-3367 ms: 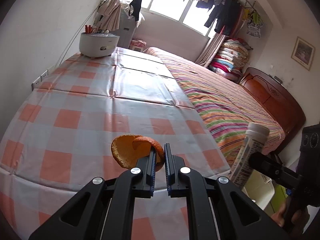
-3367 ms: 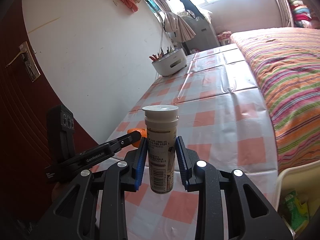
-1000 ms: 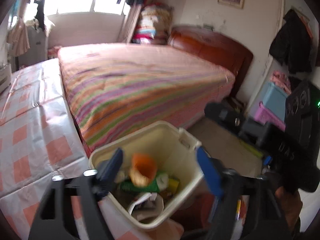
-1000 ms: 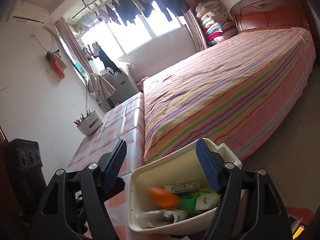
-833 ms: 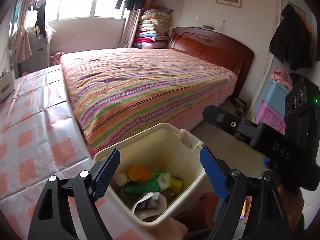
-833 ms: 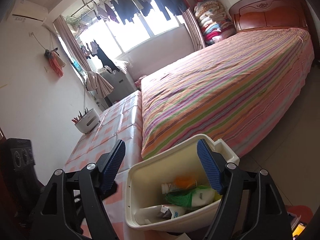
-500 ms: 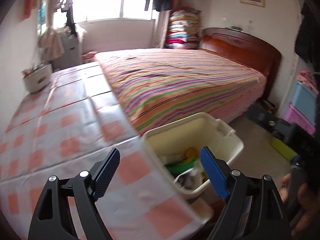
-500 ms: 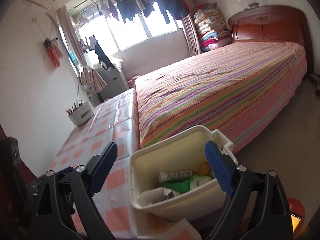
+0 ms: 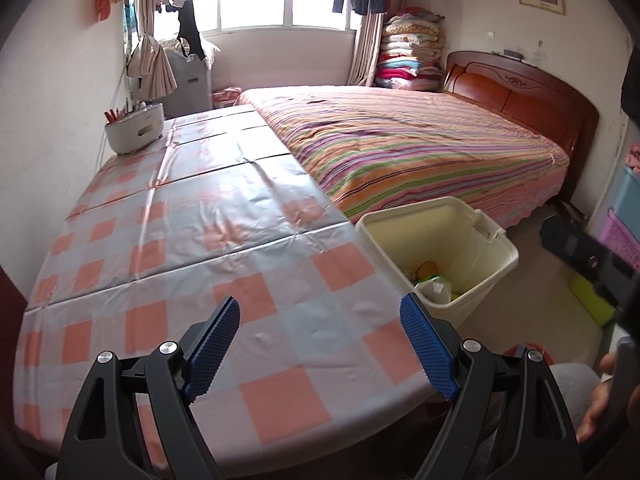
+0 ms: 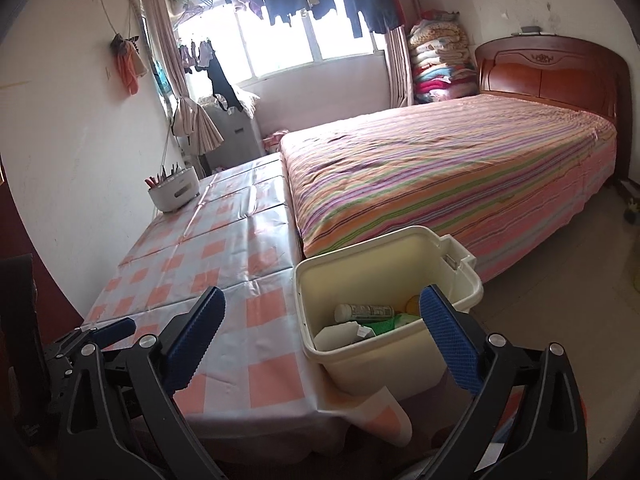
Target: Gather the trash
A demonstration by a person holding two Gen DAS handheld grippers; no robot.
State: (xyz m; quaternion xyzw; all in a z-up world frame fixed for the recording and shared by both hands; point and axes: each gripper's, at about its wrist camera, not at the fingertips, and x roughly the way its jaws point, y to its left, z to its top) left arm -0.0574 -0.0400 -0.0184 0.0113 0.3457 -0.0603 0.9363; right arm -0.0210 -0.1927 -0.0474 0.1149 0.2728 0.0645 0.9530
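A cream trash bin (image 9: 496, 248) stands on the floor between the table and the bed; it also shows in the right wrist view (image 10: 384, 354). Inside it lie a white bottle (image 10: 366, 312), the orange peel (image 10: 412, 303), a green wrapper and white packaging. My left gripper (image 9: 320, 346) is open and empty over the table's near edge, left of the bin. My right gripper (image 10: 320, 332) is open and empty, above and in front of the bin. The left gripper's blue fingertip (image 10: 116, 329) shows at the left of the right wrist view.
The table has an orange and white checked cloth (image 9: 180, 216). A white holder with utensils (image 9: 134, 128) stands at its far end by the wall. A striped bed (image 9: 420, 148) with a wooden headboard runs along the right. Purple and blue baskets (image 9: 624, 216) stand at the right.
Both grippers let go of their trash, the orange peel and the bottle, into the bin and stayed open. They have since pulled back and up, and the left view has swung toward the table.
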